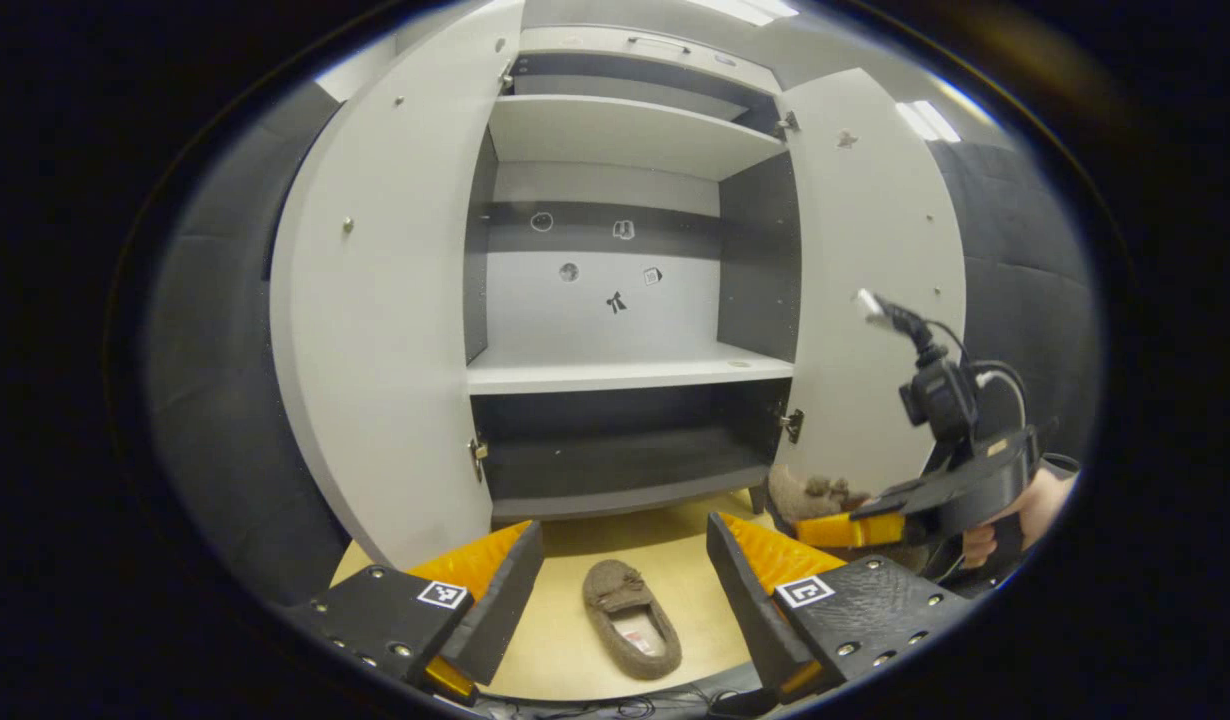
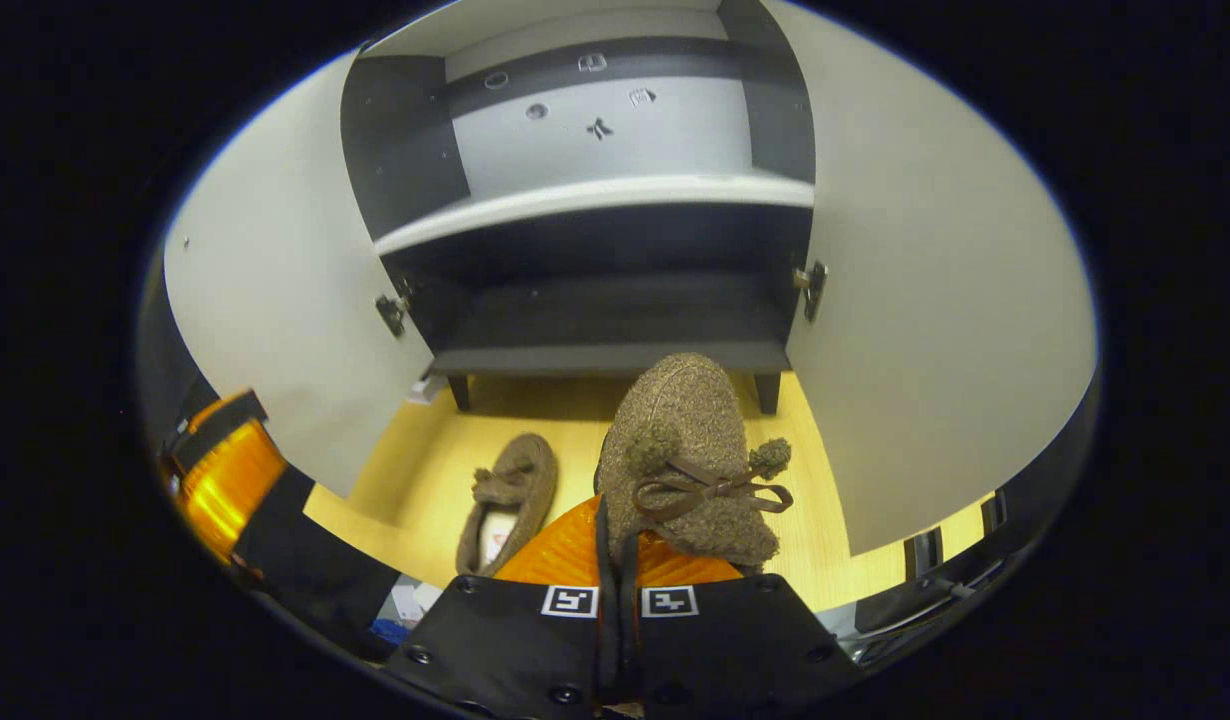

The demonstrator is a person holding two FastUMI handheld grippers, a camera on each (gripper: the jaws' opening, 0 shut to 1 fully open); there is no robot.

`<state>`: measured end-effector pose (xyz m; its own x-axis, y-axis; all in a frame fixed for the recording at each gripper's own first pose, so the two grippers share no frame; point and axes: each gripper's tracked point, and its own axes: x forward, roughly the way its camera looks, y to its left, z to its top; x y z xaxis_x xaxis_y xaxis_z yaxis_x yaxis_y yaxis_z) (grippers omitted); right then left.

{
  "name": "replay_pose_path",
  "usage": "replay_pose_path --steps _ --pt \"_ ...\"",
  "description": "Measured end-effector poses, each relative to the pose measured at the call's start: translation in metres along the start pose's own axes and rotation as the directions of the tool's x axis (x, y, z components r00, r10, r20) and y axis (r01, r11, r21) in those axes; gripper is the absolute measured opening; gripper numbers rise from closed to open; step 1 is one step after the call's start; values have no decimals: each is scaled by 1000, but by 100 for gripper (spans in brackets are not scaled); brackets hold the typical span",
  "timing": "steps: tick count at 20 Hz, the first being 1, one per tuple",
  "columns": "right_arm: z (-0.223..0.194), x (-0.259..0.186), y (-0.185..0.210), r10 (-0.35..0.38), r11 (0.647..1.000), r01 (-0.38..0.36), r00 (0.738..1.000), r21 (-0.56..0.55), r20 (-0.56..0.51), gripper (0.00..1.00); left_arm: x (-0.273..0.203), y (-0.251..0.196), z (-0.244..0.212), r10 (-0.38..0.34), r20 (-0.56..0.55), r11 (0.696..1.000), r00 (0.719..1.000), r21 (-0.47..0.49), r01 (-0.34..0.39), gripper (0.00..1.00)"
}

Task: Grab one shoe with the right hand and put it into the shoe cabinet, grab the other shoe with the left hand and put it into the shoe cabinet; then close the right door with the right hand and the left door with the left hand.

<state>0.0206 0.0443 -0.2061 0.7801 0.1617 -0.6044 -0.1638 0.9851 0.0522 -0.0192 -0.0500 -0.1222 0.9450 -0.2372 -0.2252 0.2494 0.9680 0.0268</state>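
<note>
Gripping fuzzy brown slipper (image 2: 690, 450) — right tongs (image 2: 615, 560).

No readable txt, brands or nos. Small dark stickers (image 1: 616, 302) on shoe cabinet (image 1: 595, 375) back panel are pictograms only. Insole label of slipper (image 1: 632, 619) too blurred.

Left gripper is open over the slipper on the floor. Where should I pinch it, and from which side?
Pinch the slipper at the heel-end collar, one finger inside the opening and one outside, coming down from above with the left gripper. It lies sole-down, opening upward, toe toward the cabinet.
</note>
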Motion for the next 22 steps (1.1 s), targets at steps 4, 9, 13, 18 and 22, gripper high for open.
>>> replay_pose_path --steps 4,9,13,18,22 --pt "75 -11 13 33 997 -26 992 -67 118 2 5 -5 2 -10 -9 1000 1000 12 10 95" --pt "172 -11 30 116 988 -85 961 -132 252 2 20 -12 11 -31 -14 999 999 29 32 95" --pt "246 13 26 117 981 -53 928 -186 353 1 33 -7 26 8 -8 999 1000 -33 -8 95" --pt "317 49 26 129 984 -60 889 -167 440 0 48 3 43 81 -10 993 997 -83 -82 95" --pt "342 91 12 88 987 -16 890 -161 448 2 56 12 52 129 0 989 992 -68 -128 95"
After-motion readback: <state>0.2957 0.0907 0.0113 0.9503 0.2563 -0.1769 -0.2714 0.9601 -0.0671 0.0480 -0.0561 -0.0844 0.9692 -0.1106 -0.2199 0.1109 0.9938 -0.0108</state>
